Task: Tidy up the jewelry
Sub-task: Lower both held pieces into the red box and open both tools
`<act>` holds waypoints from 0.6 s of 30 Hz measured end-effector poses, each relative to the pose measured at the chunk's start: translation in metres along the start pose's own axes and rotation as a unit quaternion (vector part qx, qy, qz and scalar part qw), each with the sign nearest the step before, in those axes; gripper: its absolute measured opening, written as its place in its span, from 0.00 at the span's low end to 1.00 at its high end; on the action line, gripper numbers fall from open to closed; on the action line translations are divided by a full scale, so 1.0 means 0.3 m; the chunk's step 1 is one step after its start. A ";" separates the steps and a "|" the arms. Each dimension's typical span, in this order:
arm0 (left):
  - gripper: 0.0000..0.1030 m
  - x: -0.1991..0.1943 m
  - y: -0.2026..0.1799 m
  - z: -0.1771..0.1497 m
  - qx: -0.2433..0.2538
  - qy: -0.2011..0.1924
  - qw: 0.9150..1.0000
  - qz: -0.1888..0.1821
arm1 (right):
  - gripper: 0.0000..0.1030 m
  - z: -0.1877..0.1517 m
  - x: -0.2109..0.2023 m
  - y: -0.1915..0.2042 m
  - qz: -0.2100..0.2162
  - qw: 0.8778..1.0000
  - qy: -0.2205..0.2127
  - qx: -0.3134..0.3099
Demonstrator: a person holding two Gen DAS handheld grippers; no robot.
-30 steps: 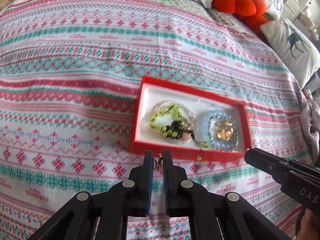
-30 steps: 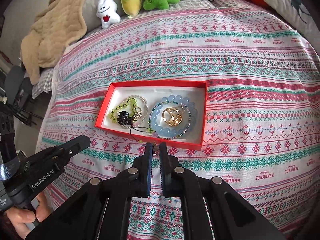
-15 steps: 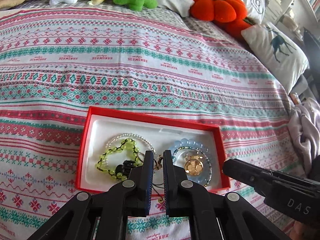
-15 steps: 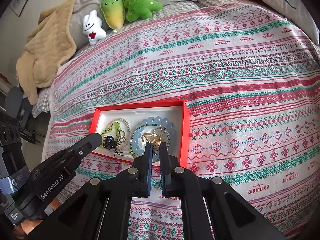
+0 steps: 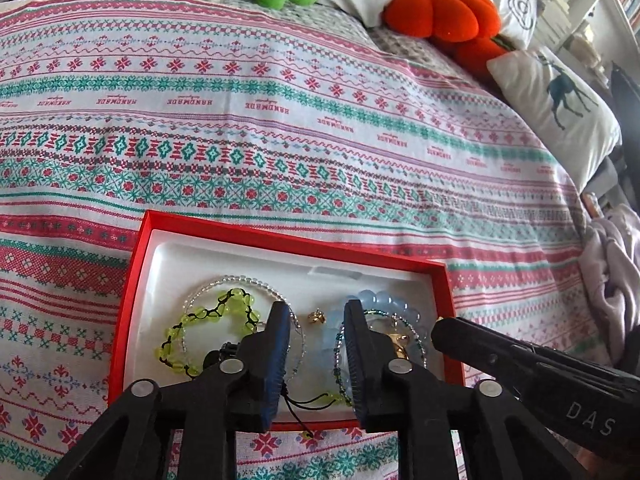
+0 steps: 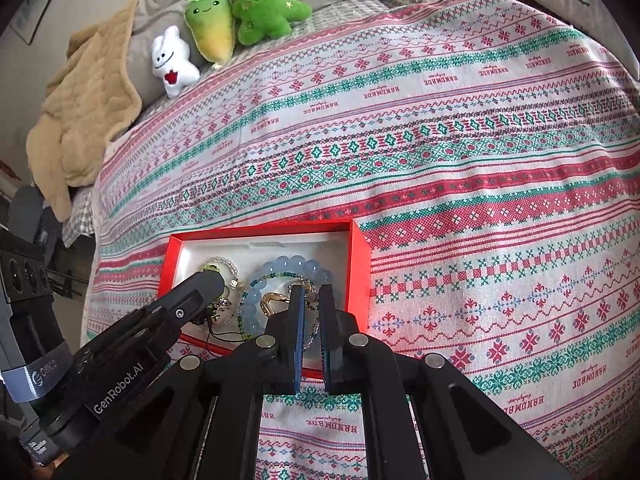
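The left gripper (image 5: 316, 312) is positioned over the red box (image 5: 132, 288) with its jaws spread wide and nothing held between them; a small gold earring (image 5: 317, 317) lies on the white lining in the gap between the two fingers, apart from both. The red box rests on the patterned bedspread (image 5: 320, 128), toward its near edge, and its white interior holds all visible jewelry. In the left half of the box lies a yellow-green bead bracelet (image 5: 212, 316) on a black cord, ringed by a clear bead bracelet (image 5: 240, 280). In the right half lies a pale blue bead bracelet (image 5: 380, 300) with a thin teal bead strand (image 5: 408, 326) inside it and a gold pendant (image 5: 398, 344) near its centre. A black cord with a green bead (image 5: 306, 434) trails over the near wall of the box onto the bedspread. The right gripper (image 6: 312, 296) is set above the right half of the box, over the pale blue bead bracelet, with its jaws at a narrow gap; whether a small gold item sits gripped at the tips cannot be told. In the right wrist view the left gripper crosses the left half of the box. At the far edge of the bedspread stand a white plush (image 6: 174, 62), a yellow-green plush (image 6: 210, 26) and a green plush (image 6: 266, 6); an orange pumpkin cushion (image 5: 440, 14) and a deer-print pillow (image 5: 556, 108) lie toward the far right corner, and a beige blanket (image 6: 84, 108) lies at the far left corner.
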State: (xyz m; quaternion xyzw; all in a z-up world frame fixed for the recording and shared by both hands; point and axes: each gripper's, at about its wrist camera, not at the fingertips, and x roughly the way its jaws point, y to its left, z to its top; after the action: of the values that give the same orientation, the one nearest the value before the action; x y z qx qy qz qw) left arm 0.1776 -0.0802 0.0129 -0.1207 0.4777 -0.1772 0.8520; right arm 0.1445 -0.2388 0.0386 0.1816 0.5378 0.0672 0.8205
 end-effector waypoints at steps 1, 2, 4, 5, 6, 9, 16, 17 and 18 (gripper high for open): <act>0.24 -0.001 0.000 0.002 0.001 0.000 1.000 0.003 | 0.07 0.000 0.002 0.000 0.000 1.000 0.000 0.000; 0.24 -0.004 0.000 0.003 0.002 -0.001 1.000 0.006 | 0.07 0.001 0.004 0.000 0.000 1.000 0.001 0.000; 0.25 -0.014 0.003 0.004 0.003 -0.003 1.000 0.011 | 0.07 0.002 0.007 0.001 0.001 1.000 0.002 -0.001; 0.26 -0.021 0.003 0.005 0.003 -0.005 1.000 0.013 | 0.07 0.003 0.008 0.002 0.001 1.000 0.002 -0.001; 0.28 -0.028 0.004 0.004 0.003 -0.006 1.000 0.014 | 0.07 0.004 0.009 0.003 0.002 1.000 0.001 -0.002; 0.35 -0.047 0.005 0.000 0.008 -0.008 1.000 0.025 | 0.08 0.007 0.006 0.012 0.005 1.000 -0.003 -0.005; 0.48 -0.093 0.001 -0.025 0.033 -0.004 0.998 0.055 | 0.38 0.004 -0.024 0.015 0.004 1.000 -0.008 -0.008; 0.52 -0.100 0.002 -0.031 0.034 -0.003 0.998 0.058 | 0.40 0.002 -0.032 0.014 0.007 1.000 -0.009 -0.007; 0.57 -0.107 0.004 -0.036 0.035 0.000 0.997 0.063 | 0.41 0.001 -0.039 0.014 0.010 1.000 -0.009 -0.007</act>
State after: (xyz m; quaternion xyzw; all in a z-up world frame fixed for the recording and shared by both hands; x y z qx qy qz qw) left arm 0.1530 -0.0661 0.0317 -0.0604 0.4774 -0.1403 0.8653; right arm 0.1403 -0.2386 0.0502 0.1815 0.5284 0.0773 0.8257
